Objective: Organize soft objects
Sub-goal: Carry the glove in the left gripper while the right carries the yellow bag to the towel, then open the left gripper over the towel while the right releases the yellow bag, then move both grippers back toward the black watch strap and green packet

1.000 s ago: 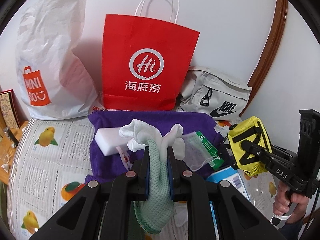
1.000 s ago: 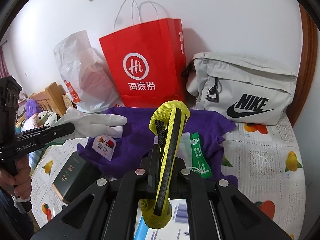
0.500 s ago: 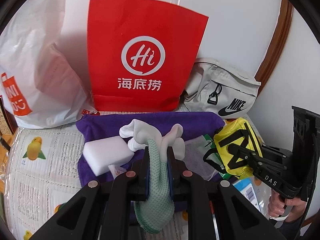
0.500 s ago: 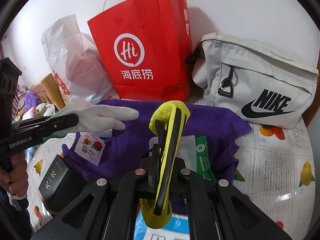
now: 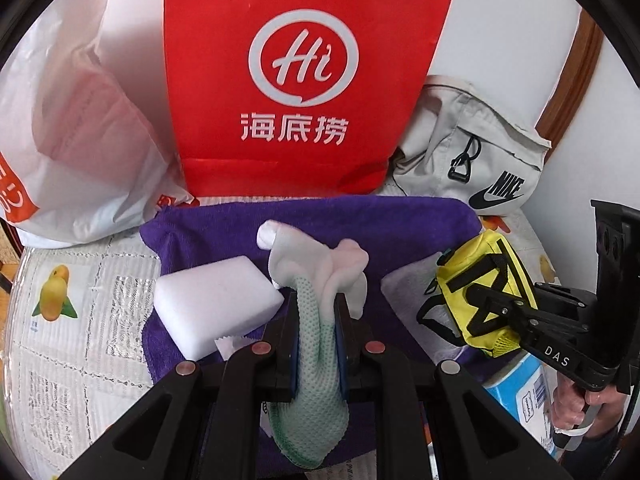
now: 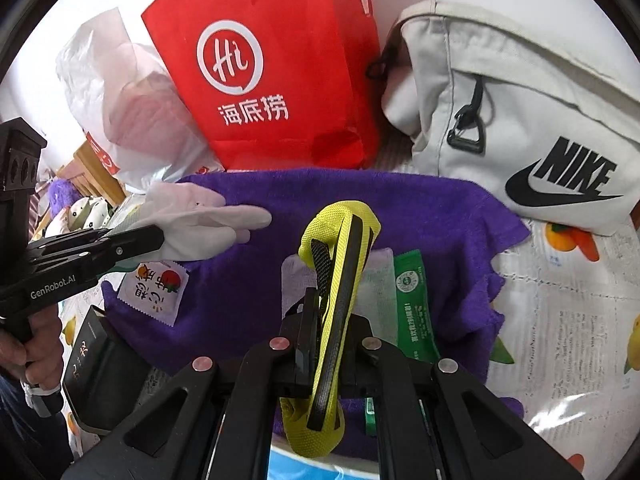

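Above a purple towel [image 5: 400, 224] spread on a fruit-print bed [image 5: 80, 320], the left gripper [image 5: 316, 316] has its jaws clamped on a white-and-green glove [image 5: 320, 280], while the right gripper [image 6: 332, 312] pinches a yellow pouch [image 6: 340, 224]; a red paper bag [image 5: 296, 80] stands at the bed's far edge.

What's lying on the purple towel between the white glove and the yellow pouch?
Right wrist view: only bare purple towel lies between the white glove and the yellow pouch; a printed sachet sits below the glove.

A towel [image 5: 400, 224] lay spread before a paper bag [image 5: 304, 80], flanked left by a plastic bag [image 5: 80, 120], right by a sling bag [image 5: 472, 148]; a sponge [image 5: 212, 304] rested on the towel.
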A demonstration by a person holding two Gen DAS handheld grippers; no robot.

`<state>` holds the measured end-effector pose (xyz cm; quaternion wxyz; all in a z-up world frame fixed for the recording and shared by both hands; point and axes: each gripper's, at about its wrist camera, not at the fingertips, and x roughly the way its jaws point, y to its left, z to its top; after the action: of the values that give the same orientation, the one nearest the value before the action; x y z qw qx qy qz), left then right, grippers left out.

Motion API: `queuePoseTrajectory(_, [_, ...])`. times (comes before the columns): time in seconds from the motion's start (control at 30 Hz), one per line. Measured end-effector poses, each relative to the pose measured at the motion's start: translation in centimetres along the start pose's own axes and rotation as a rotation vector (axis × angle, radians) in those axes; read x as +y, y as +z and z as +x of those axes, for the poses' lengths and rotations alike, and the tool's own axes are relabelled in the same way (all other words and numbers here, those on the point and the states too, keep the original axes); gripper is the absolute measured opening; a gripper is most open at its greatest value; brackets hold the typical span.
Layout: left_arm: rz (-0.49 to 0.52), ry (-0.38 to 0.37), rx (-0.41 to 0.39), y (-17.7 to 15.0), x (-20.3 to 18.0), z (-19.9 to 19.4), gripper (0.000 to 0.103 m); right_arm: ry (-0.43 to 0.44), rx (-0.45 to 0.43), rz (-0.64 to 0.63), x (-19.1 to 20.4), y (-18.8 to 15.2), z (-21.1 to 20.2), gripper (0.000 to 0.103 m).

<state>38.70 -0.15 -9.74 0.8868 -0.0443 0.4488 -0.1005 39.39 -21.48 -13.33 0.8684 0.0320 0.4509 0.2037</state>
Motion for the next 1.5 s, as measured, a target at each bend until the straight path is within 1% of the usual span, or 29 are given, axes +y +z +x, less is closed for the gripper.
queuePoseTrajectory(0.1, [0.002, 0.003, 0.024, -0.1, 0.1, 0.6, 0.016, 0.007, 0.023, 0.003, -0.1, -0.2, 0.7, 0.010])
queuePoseTrajectory(0.13, [0.007, -0.006, 0.030, -0.2, 0.1, 0.8, 0.016, -0.004, 0.030, 0.006, -0.3, -0.2, 0.9, 0.010])
queuePoseTrajectory(0.17, [0.009, -0.004, 0.032, -0.3, 0.1, 0.8, 0.018, -0.015, 0.034, 0.007, -0.4, -0.2, 1.1, 0.010])
queuePoseTrajectory(0.23, [0.005, 0.009, 0.032, -0.3, 0.2, 0.8, 0.026, -0.044, 0.048, 0.009, -0.7, -0.3, 1.5, 0.016])
queuePoseTrajectory(0.3, [0.002, 0.013, 0.032, -0.3, 0.3, 0.7, 0.041, -0.053, 0.040, 0.016, -1.0, -0.3, 1.2, 0.030])
queuePoseTrajectory(0.33, [-0.002, 0.014, 0.024, -0.4, 0.3, 0.4, 0.045, -0.056, 0.029, 0.013, -1.0, -0.3, 0.9, 0.034])
queuePoseTrajectory(0.37, [-0.004, 0.016, 0.018, -0.4, 0.4, 0.2, 0.047, -0.064, 0.015, 0.005, -0.9, -0.4, 0.5, 0.044])
queuePoseTrajectory(0.4, [-0.004, 0.015, 0.014, -0.4, 0.4, -0.1, 0.047, -0.074, 0.005, 0.000, -0.9, -0.4, 0.3, 0.050])
queuePoseTrajectory(0.47, [-0.009, 0.017, 0.011, -0.5, 0.5, -0.6, 0.049, -0.101, -0.015, -0.013, -0.6, -0.4, -0.4, 0.050])
queuePoseTrajectory(0.57, [-0.016, 0.029, 0.006, -0.7, 0.7, -1.4, 0.054, -0.110, -0.023, -0.019, -0.3, -0.5, -1.3, 0.051])
queuePoseTrajectory(0.7, [-0.030, 0.042, -0.014, -1.2, 0.9, -3.3, 0.055, -0.141, -0.046, -0.026, 0.2, -1.1, -2.8, 0.058])
queuePoseTrajectory(0.73, [-0.031, 0.042, -0.020, -1.3, 0.8, -3.8, 0.055, -0.144, -0.053, -0.026, 0.4, -1.3, -3.3, 0.058])
queuePoseTrajectory(0.83, [-0.035, 0.035, -0.046, -2.0, 0.7, -5.7, 0.055, -0.145, -0.075, -0.028, 1.0, -2.2, -5.0, 0.058])
queuePoseTrajectory(0.9, [-0.032, 0.034, -0.078, -2.7, 0.5, -7.2, 0.055, -0.150, -0.090, -0.033, 1.5, -2.9, -6.2, 0.059])
queuePoseTrajectory(1.0, [-0.031, 0.026, -0.083, -3.8, 0.4, -8.9, 0.055, -0.141, -0.109, -0.042, 2.8, -4.1, -7.7, 0.059])
queuePoseTrajectory(1.07, [-0.039, 0.013, -0.084, -4.8, 0.5, -10.0, 0.055, -0.115, -0.119, -0.053, 3.8, -5.2, -8.7, 0.059])
queuePoseTrajectory(1.13, [-0.039, 0.016, -0.084, -5.9, 0.6, -11.0, 0.055, -0.090, -0.112, -0.081, 5.3, -6.6, -9.2, 0.059])
queuePoseTrajectory(1.27, [-0.038, 0.021, -0.080, -8.1, 1.0, -12.2, 0.055, -0.071, -0.095, -0.134, 8.3, -9.2, -9.3, 0.059])
queuePoseTrajectory(1.4, [-0.042, 0.023, -0.072, -10.0, 1.7, -13.1, 0.055, -0.050, -0.062, -0.163, 10.5, -11.2, -8.5, 0.059])
queuePoseTrajectory(1.5, [-0.046, 0.033, -0.073, -11.5, 2.6, -13.7, 0.055, -0.058, -0.037, -0.178, 11.6, -12.0, -7.6, 0.059])
